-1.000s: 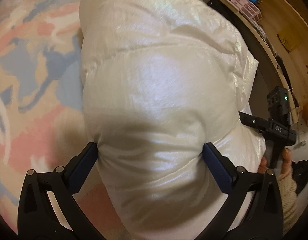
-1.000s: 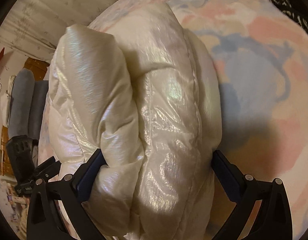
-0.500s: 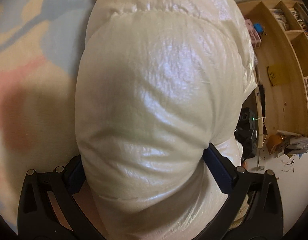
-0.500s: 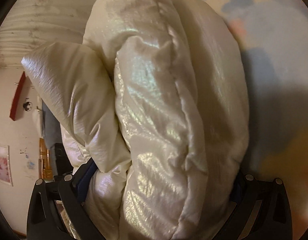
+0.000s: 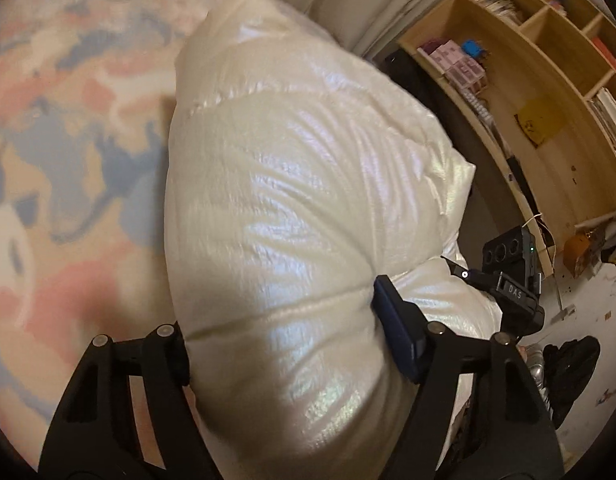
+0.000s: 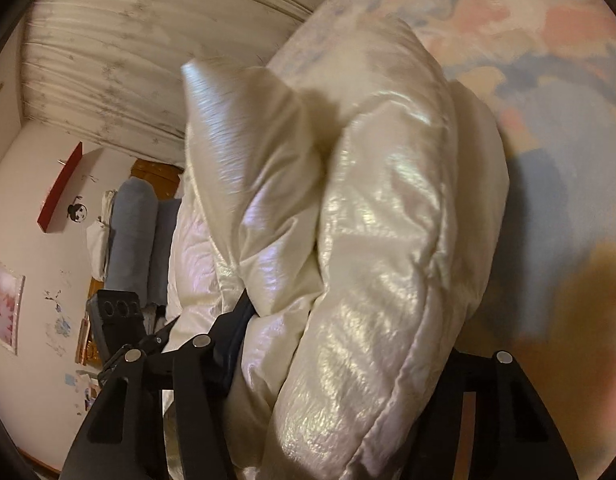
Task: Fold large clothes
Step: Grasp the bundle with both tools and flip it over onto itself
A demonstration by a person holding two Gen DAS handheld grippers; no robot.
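Both tongs, left [image 5: 282, 354] and right [image 6: 344, 360], angled downward, jaws closing.

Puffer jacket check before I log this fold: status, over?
Left gripper and right gripper jaws closing on jacket. Jacket bunched over bedspread. Nothing blocking.

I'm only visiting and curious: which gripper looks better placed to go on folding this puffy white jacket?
Probably neither: left gripper and right gripper both have the puffy white jacket bulging between closing jaws.
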